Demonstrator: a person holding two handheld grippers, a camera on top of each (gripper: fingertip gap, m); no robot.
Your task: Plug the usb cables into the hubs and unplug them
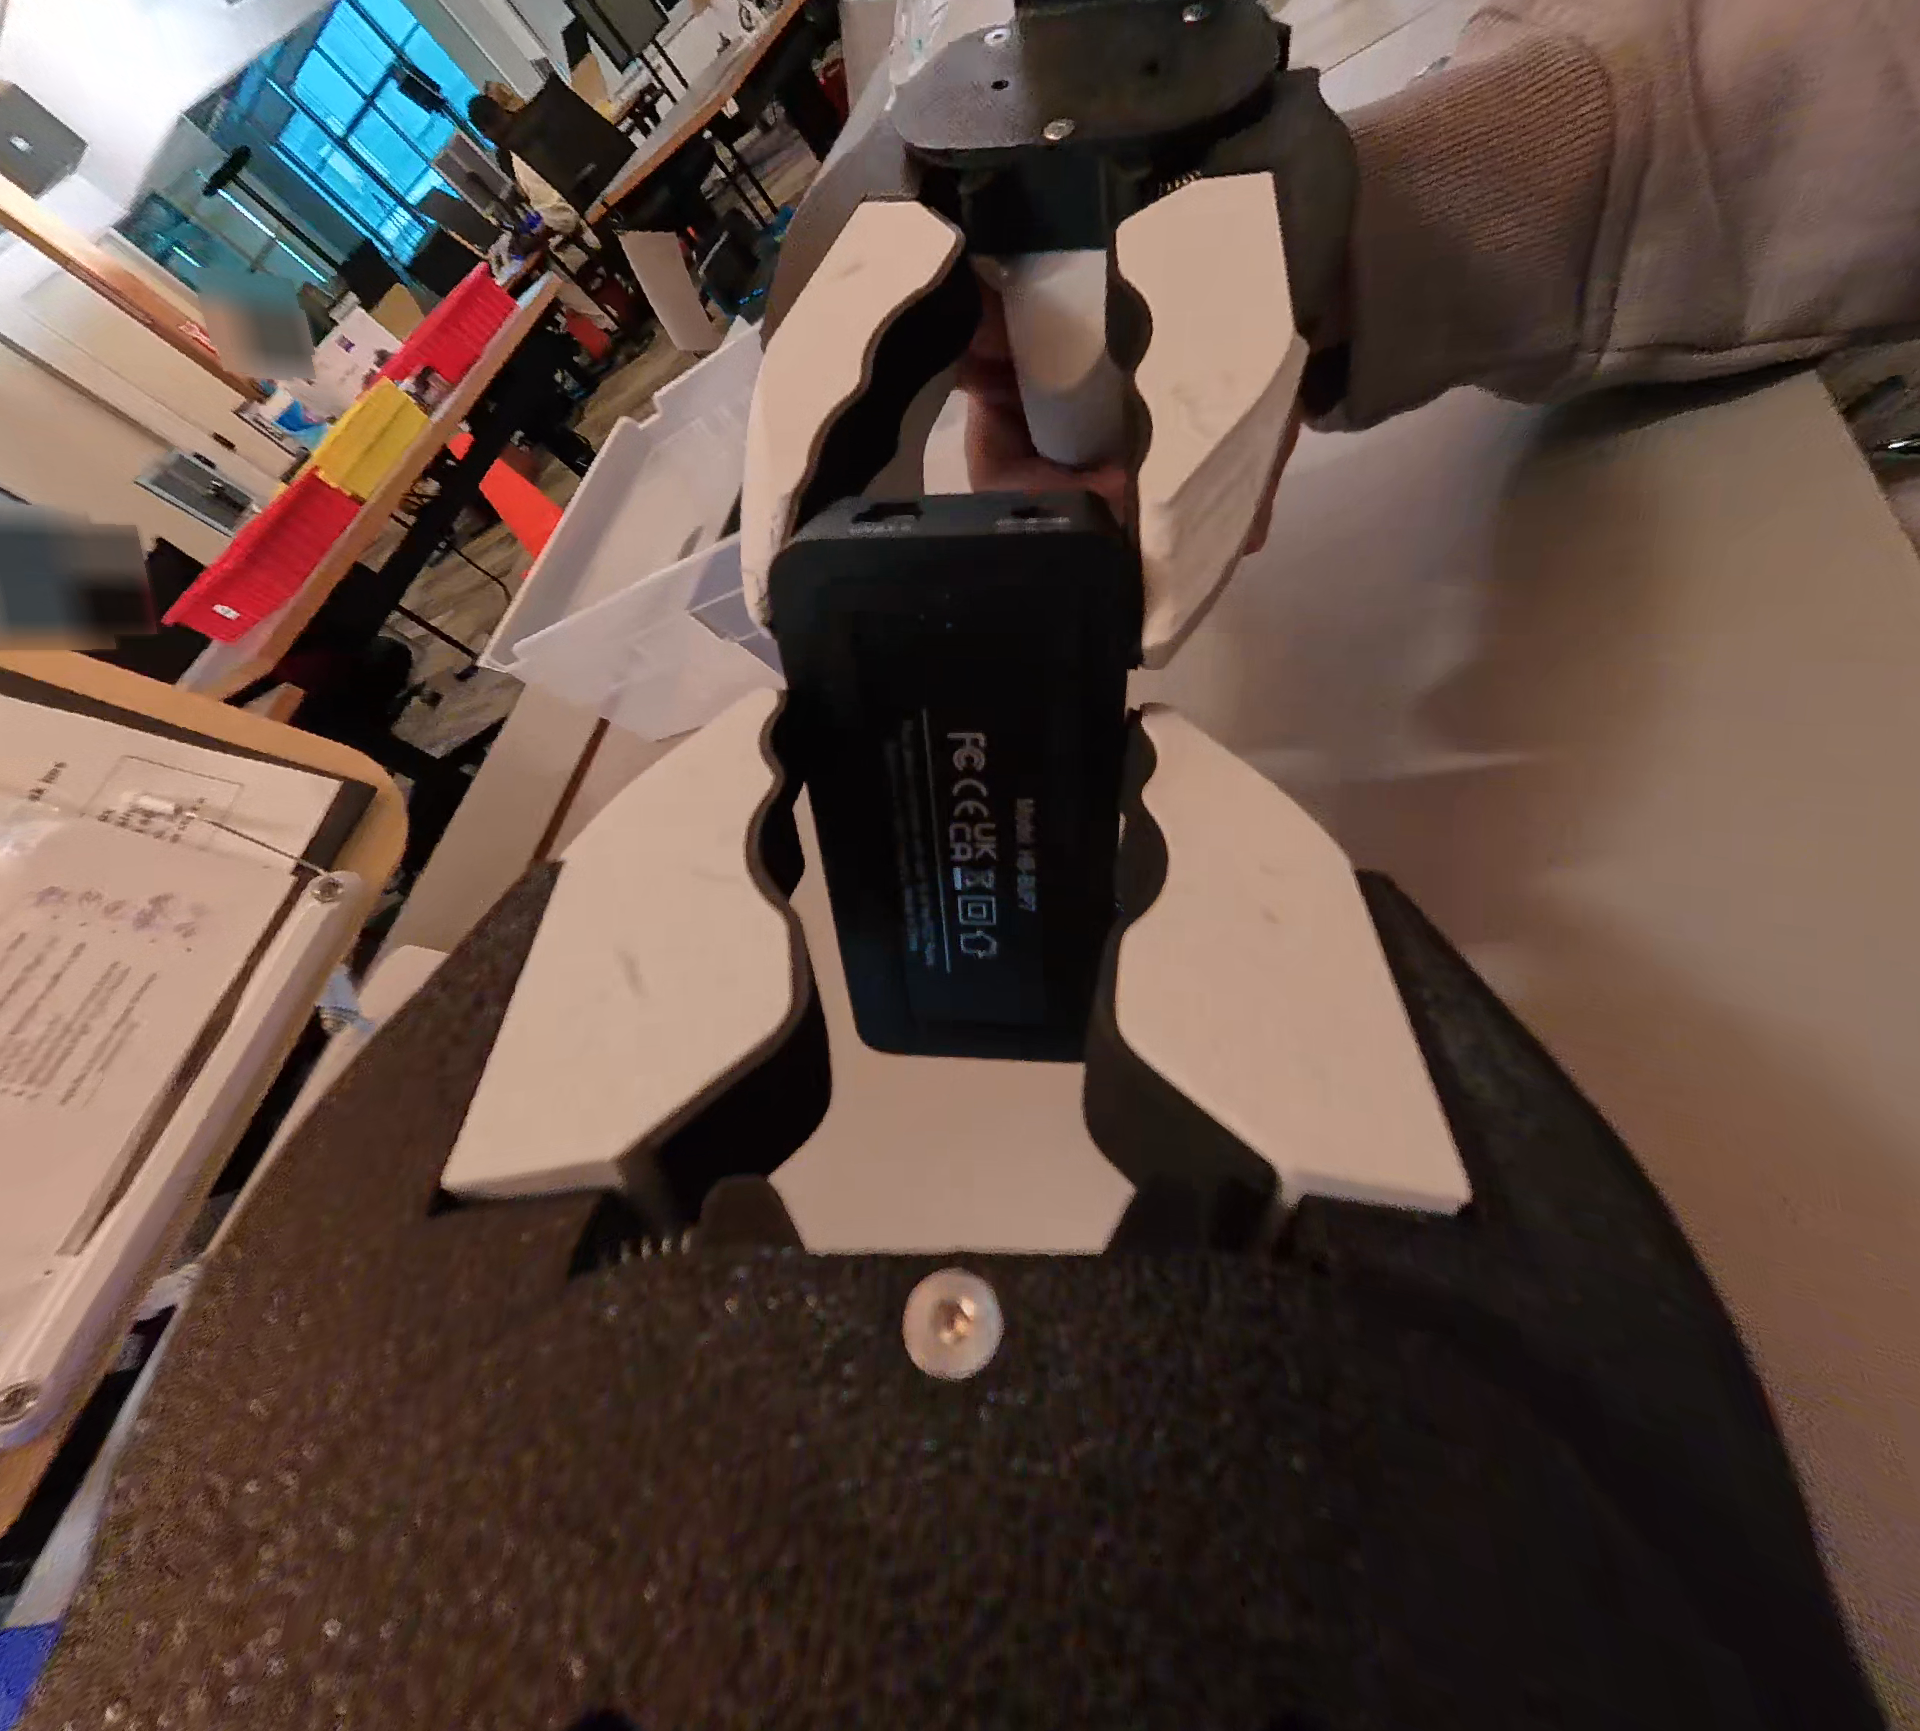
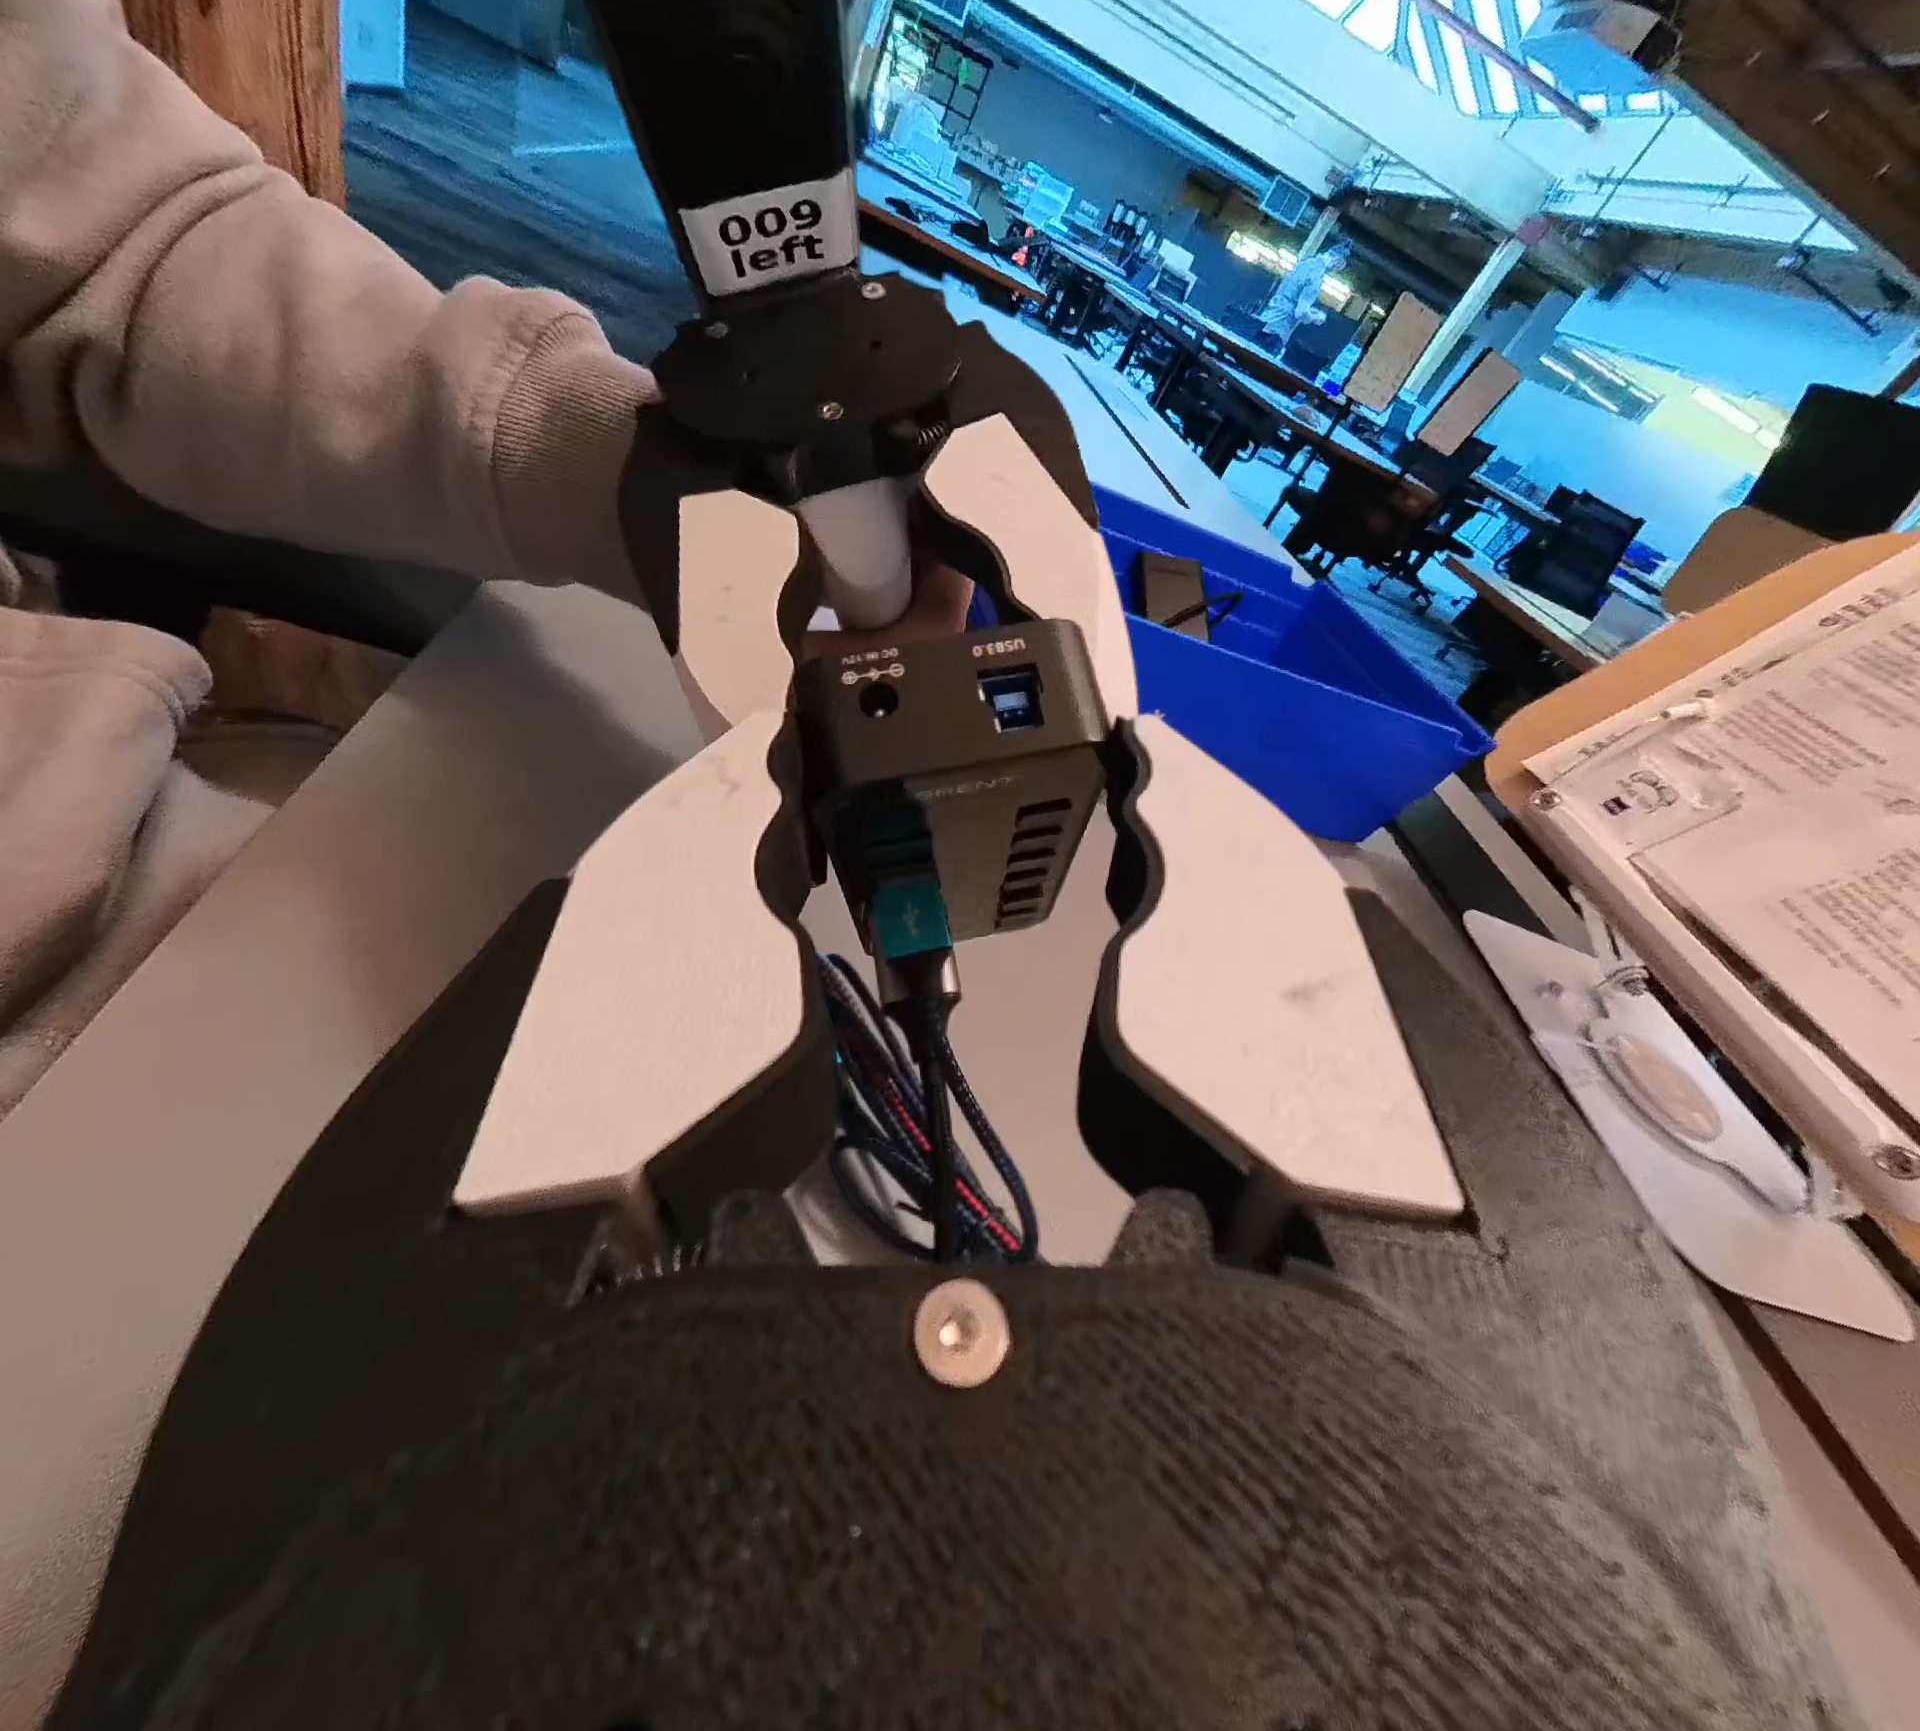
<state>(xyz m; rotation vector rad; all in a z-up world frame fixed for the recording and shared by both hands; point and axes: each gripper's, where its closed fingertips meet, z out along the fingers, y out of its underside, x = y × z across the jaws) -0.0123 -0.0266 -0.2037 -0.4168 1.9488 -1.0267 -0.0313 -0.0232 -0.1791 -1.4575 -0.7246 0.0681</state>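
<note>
Above the white table (image 1: 1558, 746), the left gripper (image 1: 951, 767) and right gripper (image 2: 951, 777) both clamp opposite ends of the black USB hub (image 1: 951, 808), a teal-plugged braided cable (image 2: 909, 928) seated in one port.

Matt black plastic hub (image 1: 951, 777)

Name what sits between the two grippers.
The hub, gripped at opposite ends by the left gripper and the right gripper; both views show it.
</note>
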